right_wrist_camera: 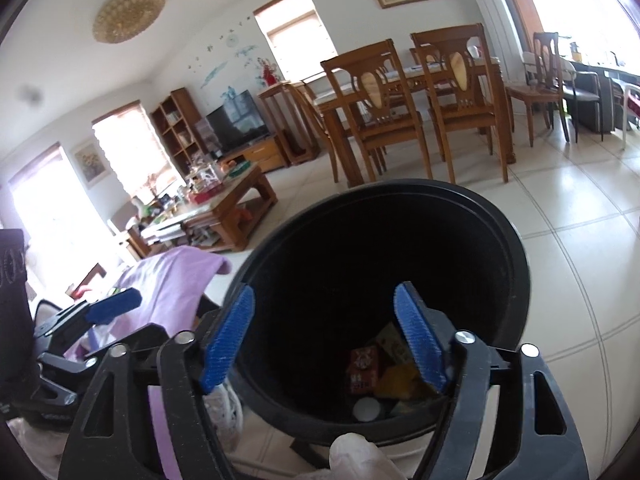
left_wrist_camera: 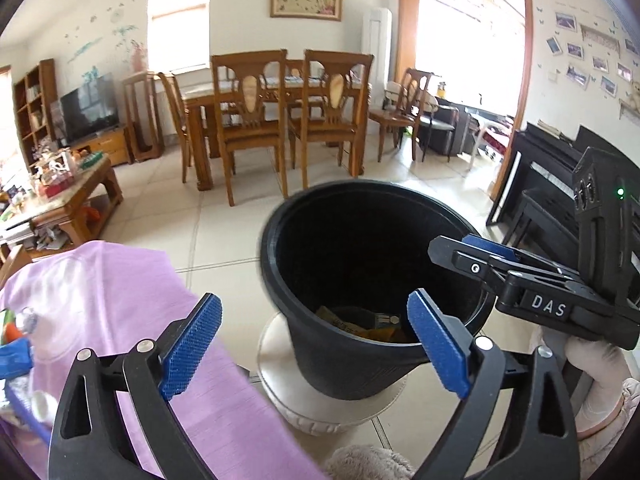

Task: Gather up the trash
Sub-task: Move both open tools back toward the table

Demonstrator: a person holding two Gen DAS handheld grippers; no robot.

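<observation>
A black trash bin [left_wrist_camera: 340, 280] stands on a white round stool [left_wrist_camera: 320, 408]; it also fills the middle of the right wrist view [right_wrist_camera: 500, 264]. Trash lies at its bottom: a red packet [right_wrist_camera: 363, 368], yellow wrappers [right_wrist_camera: 396, 380] and a white round lid [right_wrist_camera: 366, 409]. My left gripper [left_wrist_camera: 316, 344] is open and empty, in front of the bin's near wall. My right gripper [right_wrist_camera: 324, 340] is open and empty above the bin's mouth; it shows at the right of the left wrist view [left_wrist_camera: 472, 258]. The left gripper shows at the left of the right wrist view [right_wrist_camera: 114, 305].
A purple cloth [left_wrist_camera: 120, 300] covers a surface left of the bin, with bottles and packets [left_wrist_camera: 16, 328] at its left edge. A cluttered wooden coffee table [left_wrist_camera: 68, 196], a dining table with chairs [left_wrist_camera: 280, 112] and a black piano [left_wrist_camera: 548, 176] stand around the tiled floor.
</observation>
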